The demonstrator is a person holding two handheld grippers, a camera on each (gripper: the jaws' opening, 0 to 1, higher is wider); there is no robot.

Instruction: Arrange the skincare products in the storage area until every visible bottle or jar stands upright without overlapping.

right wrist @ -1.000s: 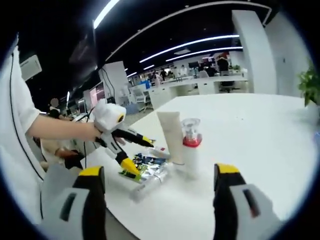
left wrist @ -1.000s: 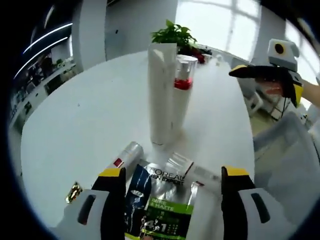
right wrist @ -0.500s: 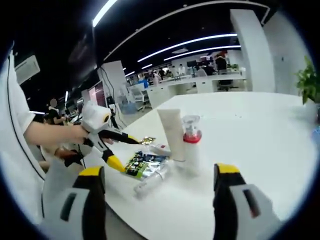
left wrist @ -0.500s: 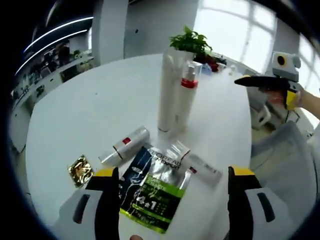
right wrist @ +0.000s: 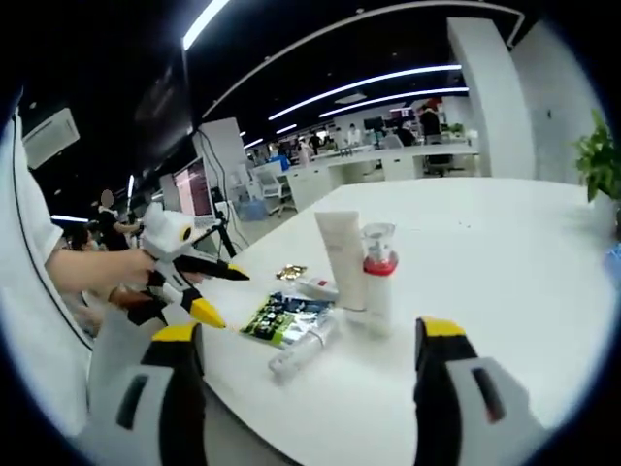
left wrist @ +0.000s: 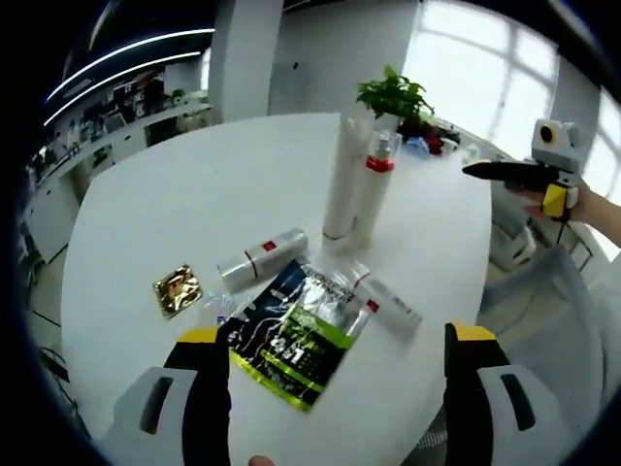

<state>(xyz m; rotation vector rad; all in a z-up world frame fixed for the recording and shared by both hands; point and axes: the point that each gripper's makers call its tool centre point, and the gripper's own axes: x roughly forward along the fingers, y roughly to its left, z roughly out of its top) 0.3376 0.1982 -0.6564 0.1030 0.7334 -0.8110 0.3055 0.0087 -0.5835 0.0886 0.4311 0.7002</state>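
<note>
White counter (left wrist: 175, 204) carries all the skincare things, grouped toward its near edge. In the left gripper view, a tall white tube (left wrist: 342, 180) stands upright, with a clear-capped bottle with a red collar (left wrist: 375, 189) standing touching its right side. In front of them lie three things on their sides: a small silver bottle with a red label (left wrist: 262, 259), a dark sachet with a green band (left wrist: 288, 335), and a clear slim tube (left wrist: 384, 303) that slants out from under the sachet's right edge. A gold foil packet (left wrist: 177, 288) lies flat just beside the silver bottle, apart from it. A green plant (left wrist: 394, 95) sits at the far side of the counter.

The left gripper (left wrist: 330, 349) hangs above the near edge with its yellow-tipped jaws wide apart, holding nothing; the sachet lies between and just ahead of them, not touched. The right gripper (left wrist: 529, 180) shows at the right of that view, off the counter's edge and well apart from the bottles.

In the right gripper view, the right gripper (right wrist: 309, 340) has its jaws spread wide with nothing between them, the upright pair (right wrist: 359, 262) ahead of it. The left gripper (right wrist: 209, 291) is held in a hand (right wrist: 121, 267) at the left, jaws parted, near the sachet (right wrist: 281, 318).
</note>
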